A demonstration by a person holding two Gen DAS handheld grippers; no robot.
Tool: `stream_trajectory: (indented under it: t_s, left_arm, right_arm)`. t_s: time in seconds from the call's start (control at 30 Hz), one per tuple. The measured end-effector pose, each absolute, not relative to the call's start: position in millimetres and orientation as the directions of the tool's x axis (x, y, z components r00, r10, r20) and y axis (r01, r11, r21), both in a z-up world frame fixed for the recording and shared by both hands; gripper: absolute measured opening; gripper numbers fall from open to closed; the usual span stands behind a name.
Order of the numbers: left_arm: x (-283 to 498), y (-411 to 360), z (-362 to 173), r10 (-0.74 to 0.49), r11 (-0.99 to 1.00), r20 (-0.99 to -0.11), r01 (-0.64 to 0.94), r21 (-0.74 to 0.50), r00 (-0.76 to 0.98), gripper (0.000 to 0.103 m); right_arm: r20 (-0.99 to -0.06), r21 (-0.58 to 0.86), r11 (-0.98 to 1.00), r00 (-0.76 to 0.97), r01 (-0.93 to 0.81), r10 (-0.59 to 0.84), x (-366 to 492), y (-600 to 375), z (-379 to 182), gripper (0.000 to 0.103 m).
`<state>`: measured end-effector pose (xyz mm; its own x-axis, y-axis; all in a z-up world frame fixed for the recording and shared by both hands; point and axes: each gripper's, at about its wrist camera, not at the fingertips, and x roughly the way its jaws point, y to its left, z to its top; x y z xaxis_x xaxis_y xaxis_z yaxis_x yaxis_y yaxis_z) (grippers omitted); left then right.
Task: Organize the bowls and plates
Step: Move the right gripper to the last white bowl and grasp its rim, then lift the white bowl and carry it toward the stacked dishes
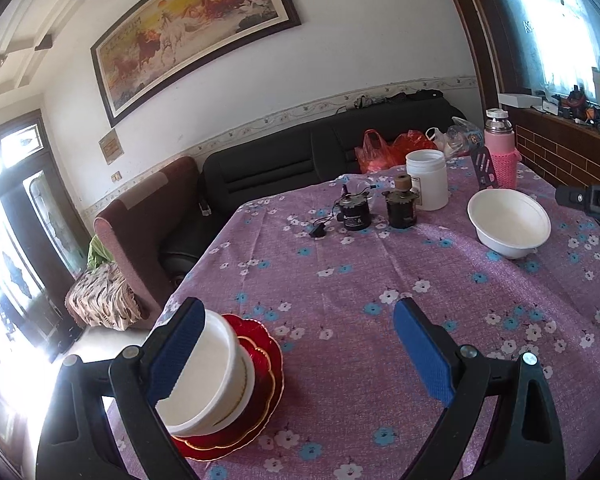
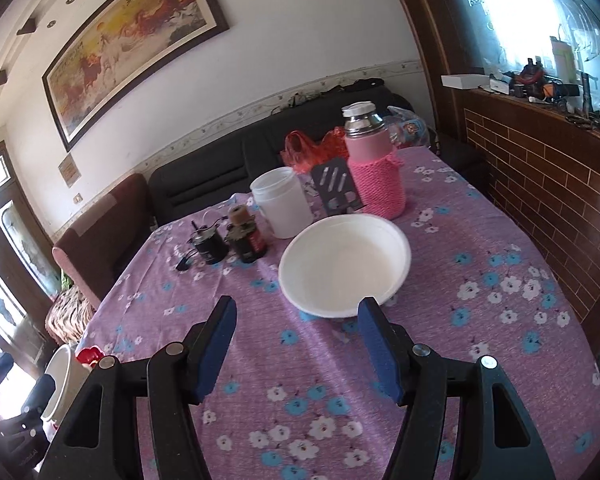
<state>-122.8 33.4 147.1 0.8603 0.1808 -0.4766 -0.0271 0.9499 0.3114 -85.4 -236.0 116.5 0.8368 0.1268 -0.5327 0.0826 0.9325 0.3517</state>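
Observation:
A stack of white bowls (image 1: 216, 368) sits on red gold-rimmed plates (image 1: 260, 364) at the table's near left corner. My left gripper (image 1: 300, 352) is open, its left finger (image 1: 176, 352) against the bowl stack's outer side, the stack mostly outside the jaws. A single white bowl (image 1: 508, 220) sits at the right; in the right wrist view this bowl (image 2: 344, 264) lies just ahead of my open, empty right gripper (image 2: 298, 340). The stack (image 2: 66, 380) shows at that view's lower left.
The table has a purple flowered cloth (image 2: 340, 380). At its far side stand a white jar (image 2: 282, 204), two small dark motors (image 2: 228, 242), a pink-sleeved flask (image 2: 374, 164) and a slotted spatula (image 2: 336, 184). A brick-faced counter (image 2: 540, 184) is to the right, a sofa (image 1: 300, 156) behind.

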Motion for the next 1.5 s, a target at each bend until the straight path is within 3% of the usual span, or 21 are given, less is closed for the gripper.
stream_trajectory:
  t_s: [0.2,0.43,0.6,0.8,0.87,0.9,1.0,1.2,1.37,1.5]
  left_arm:
    - [-101.7,14.2,143.2,0.143,0.954,-0.526,0.024,0.298,0.839,0.095]
    - [-82.2,14.3,133.1,0.068,0.976,-0.599,0.07,0.205,0.798,0.095]
    - [-71.1,18.7,123.4,0.028,0.989,-0.63,0.071,0.132,0.776,0.095]
    - [-67.0,14.7,110.1,0.01,0.99,-0.661,0.087,0.113,0.75,0.095]
    - [-66.6,15.9,108.5,0.0,0.991,-0.665,0.088,0.098,0.747,0.095]
    - [-66.0,16.4,107.8,-0.006,0.992,-0.668,0.088,0.09,0.744,0.095]
    - [-64.6,19.1,105.7,-0.023,0.994,-0.679,0.092,0.067,0.734,0.095]
    - [-59.4,32.4,102.7,-0.031,0.997,-0.689,0.071,0.029,0.724,0.095]
    - [-48.8,41.3,90.5,-0.063,0.998,-0.728,0.065,-0.026,0.683,0.095]
    - [-40.8,45.7,73.6,-0.09,0.996,-0.757,0.058,-0.068,0.648,0.095]
  right_arm:
    - [-0.519,0.381,0.908,0.853,0.172,0.056,-58.1,-281.3,119.8,0.069]
    - [-0.601,0.396,0.871,0.799,0.29,0.007,-8.0,-315.0,78.4,0.07]
    - [-0.682,0.401,0.86,0.73,0.316,0.05,23.3,-321.6,36.6,0.07]
    - [-0.7,0.449,0.841,0.704,0.301,0.122,45.8,-320.4,7.8,0.069]
    - [-0.702,0.46,0.841,0.697,0.284,0.148,50.4,-316.6,-0.1,0.046]
    - [-0.706,0.47,0.839,0.688,0.275,0.17,52.5,-314.9,-3.8,0.021]
    - [-0.704,0.516,0.814,0.673,0.266,0.226,52.3,-313.9,-9.5,0.01]
    - [-0.689,0.578,0.796,0.631,0.182,0.357,37.6,-296.8,2.9,0.007]
    - [-0.729,0.586,0.809,0.465,0.042,0.503,21.3,-245.0,1.3,0.007]
    - [-0.759,0.513,0.855,0.422,-0.08,0.495,7.6,-199.8,8.8,0.009]
